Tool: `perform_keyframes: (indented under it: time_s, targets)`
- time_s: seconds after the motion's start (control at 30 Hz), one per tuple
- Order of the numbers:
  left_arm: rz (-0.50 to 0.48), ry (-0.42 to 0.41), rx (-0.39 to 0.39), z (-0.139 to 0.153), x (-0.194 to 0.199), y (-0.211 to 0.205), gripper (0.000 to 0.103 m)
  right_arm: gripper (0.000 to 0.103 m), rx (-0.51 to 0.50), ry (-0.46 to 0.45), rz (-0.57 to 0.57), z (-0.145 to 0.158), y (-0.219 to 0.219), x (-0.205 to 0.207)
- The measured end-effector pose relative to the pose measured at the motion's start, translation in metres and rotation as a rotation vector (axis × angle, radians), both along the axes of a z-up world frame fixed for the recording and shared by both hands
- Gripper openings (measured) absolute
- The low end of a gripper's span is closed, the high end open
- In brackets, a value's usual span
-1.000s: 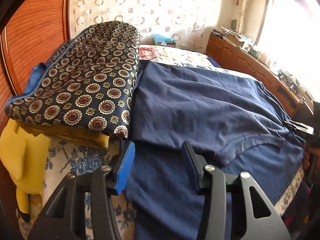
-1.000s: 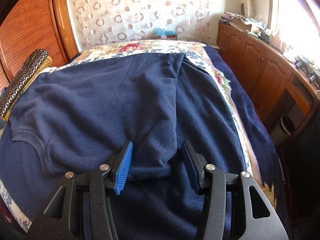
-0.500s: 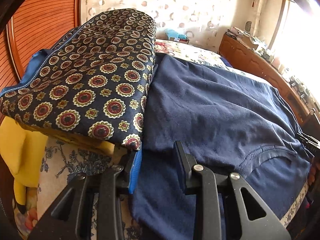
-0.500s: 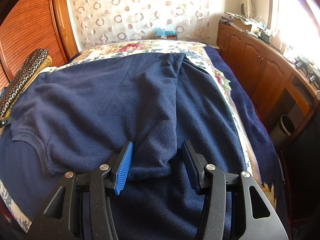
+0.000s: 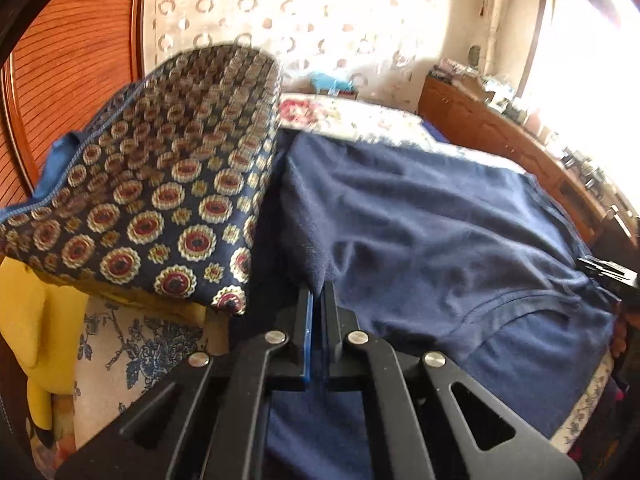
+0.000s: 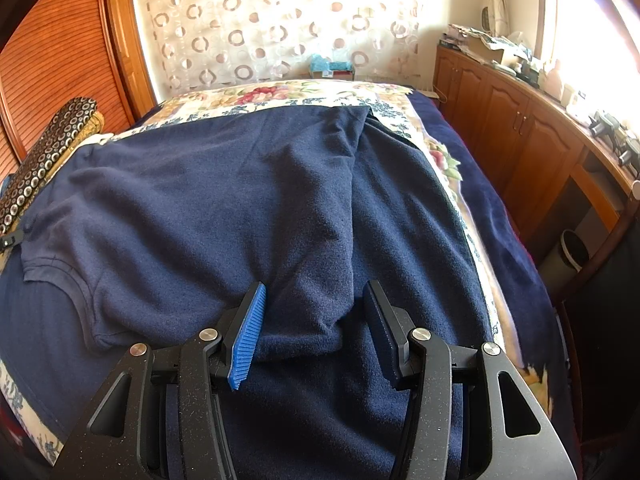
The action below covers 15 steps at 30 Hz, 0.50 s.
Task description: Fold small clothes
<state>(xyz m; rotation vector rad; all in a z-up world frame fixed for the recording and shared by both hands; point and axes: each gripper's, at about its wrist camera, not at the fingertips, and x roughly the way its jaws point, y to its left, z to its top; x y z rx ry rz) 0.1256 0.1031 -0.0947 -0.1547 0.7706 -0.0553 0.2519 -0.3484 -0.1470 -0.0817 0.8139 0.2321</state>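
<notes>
Navy shirt (image 6: 224, 200) lies spread on bed (image 6: 304, 96). Left tongs (image 5: 318, 300) pressed together, pinching shirt's near-left edge. Right tongs (image 6: 314, 312) half-spread, closing around near-right sleeve fold, not yet pinching. Finish right pinch before lifting; raise both corners evenly, clear of patterned cushion (image 5: 160, 208).

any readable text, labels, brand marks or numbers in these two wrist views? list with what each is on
None readable in either view.
Blue box at the far end of the bed: any print too small and blurred.
Clutter on the wooden cabinet: papers too small and washed out.
Navy shirt, patterned cushion: no text, only pattern.
</notes>
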Motion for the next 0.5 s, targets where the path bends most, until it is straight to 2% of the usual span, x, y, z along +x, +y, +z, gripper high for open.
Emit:
perform_keyframes:
  time_s: [0.03,0.13,0.27,0.5]
  targets:
    - [-0.003,-0.009,0.000,0.003,-0.001,0.000,0.000,0.023,0.006,0.000,0.011,0.002,0.001,0.001]
    - [-0.015,-0.049,-0.010,0.018,-0.008,-0.002,0.000,0.007,0.028,-0.004,0.031,0.006,0.003,0.002]
    - [-0.036,-0.089,-0.016,0.036,-0.021,-0.001,0.000,0.004,0.102,-0.053,0.051,0.025,-0.006,-0.004]
    - [-0.061,-0.153,-0.030,0.060,-0.051,0.001,0.000,0.004,0.137,-0.160,0.076,0.066,-0.015,-0.028]
